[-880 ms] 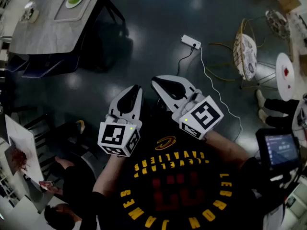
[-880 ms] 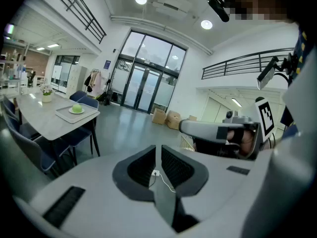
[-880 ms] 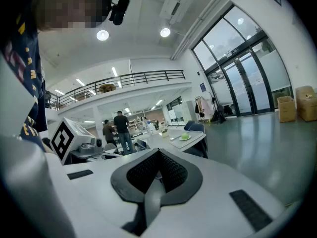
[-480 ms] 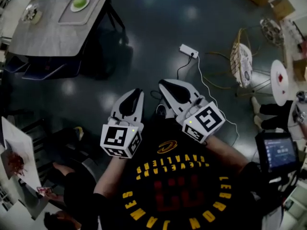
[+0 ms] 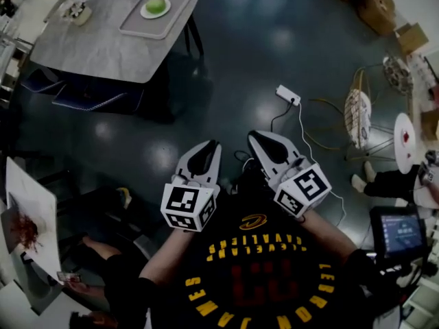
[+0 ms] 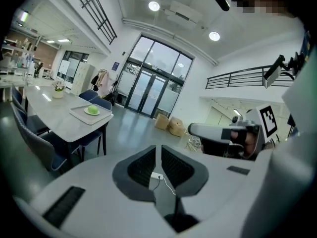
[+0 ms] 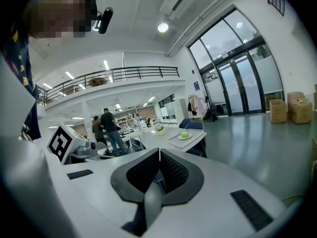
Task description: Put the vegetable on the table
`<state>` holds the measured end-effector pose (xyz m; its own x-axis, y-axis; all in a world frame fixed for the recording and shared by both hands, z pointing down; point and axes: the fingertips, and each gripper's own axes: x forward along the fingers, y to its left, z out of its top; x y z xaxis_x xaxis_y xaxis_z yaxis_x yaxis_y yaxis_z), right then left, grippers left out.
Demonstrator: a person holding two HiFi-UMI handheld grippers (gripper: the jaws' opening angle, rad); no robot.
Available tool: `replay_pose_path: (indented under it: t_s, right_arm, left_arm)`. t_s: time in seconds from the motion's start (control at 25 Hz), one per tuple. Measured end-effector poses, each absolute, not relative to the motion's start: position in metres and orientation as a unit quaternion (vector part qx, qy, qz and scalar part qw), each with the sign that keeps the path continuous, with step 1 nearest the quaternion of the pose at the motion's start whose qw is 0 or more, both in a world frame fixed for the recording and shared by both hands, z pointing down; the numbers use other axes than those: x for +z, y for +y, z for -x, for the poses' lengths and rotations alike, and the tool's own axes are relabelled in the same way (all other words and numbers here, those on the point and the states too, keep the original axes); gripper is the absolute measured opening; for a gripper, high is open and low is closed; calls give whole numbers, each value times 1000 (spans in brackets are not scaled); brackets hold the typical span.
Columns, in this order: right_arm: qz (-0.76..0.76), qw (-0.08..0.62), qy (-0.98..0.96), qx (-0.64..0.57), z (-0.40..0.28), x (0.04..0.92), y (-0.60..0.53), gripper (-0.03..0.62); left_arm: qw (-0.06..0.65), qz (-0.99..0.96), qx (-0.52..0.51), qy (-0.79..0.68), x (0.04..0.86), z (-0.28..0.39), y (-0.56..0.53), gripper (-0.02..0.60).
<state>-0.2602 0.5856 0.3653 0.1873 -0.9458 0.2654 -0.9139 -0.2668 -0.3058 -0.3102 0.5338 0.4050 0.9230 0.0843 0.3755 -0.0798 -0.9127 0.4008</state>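
A: We are holding both tongs low in front of us. The left tongs [image 5: 208,148] are showing only a thin slit and the right tongs [image 5: 264,140] are pressing together. Neither is carrying anything.

B: So we are judging the task as not begun?

A: Yes. We are standing on dark glossy floor [image 5: 226,53], with a power strip [image 5: 289,95] lying ahead. Well apart from us, the vegetable [image 5: 156,5] is sitting on a plate [image 5: 167,10] in a tray [image 5: 136,25] at the desk's [image 5: 89,43] corner. Glass doors [image 6: 148,90] are closing the room beyond.
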Motion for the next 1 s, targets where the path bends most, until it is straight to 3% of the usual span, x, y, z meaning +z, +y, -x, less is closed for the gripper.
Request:
replay_pose_path:
  t_s: [0.56,1.0]
  right_arm:
    - [758,87,605,-228,206,390,533,5]
    - [724,126,638,-230,65,389,494,5]
  left_arm:
    - [201,-956,211,-27,423,276,481,40]
    - [174,-955,232,-62,425,143,450,40]
